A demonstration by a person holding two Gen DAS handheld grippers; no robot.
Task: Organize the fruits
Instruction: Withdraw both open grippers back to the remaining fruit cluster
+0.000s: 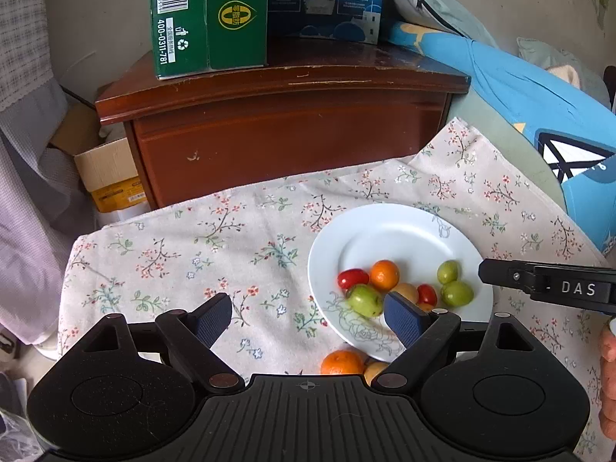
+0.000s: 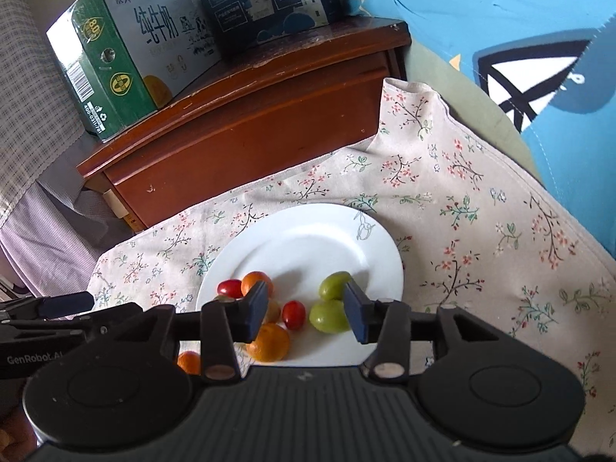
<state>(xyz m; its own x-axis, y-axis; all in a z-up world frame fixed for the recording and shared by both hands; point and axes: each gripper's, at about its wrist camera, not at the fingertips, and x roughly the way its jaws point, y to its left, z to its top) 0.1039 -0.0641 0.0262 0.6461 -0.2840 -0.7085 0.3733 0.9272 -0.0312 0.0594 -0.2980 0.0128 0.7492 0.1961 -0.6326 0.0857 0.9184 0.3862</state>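
Both claws stood open and held nothing: the right gripper (image 2: 305, 310) hung with its jaws parted at moderate width over the near half of the white plate (image 2: 308, 231), and the left gripper (image 1: 308, 319) gaped wide, low over the floral cloth (image 1: 173, 246) at the plate's left rim. Most fruit sat crowded on the plate's near side: green fruits (image 2: 329, 315), cherry tomatoes (image 2: 293, 313) and small oranges (image 2: 268, 342), while one orange on the cloth (image 1: 342, 362) lay just off the rim beside a paler fruit. Round, smooth fruit packed this tightly would likely roll if a finger nudged a neighbour, and the shallow rim would hardly stop it. A pad pressing that rim could tip the plate on the soft, wrinkled cloth. Both tools worked close together, so a clash seemed possible. Open room lay on the plate's bare far half and on the cloth to left and right; the wooden nightstand (image 1: 285, 142) and blue cushion (image 2: 519, 38) closed off the far side.
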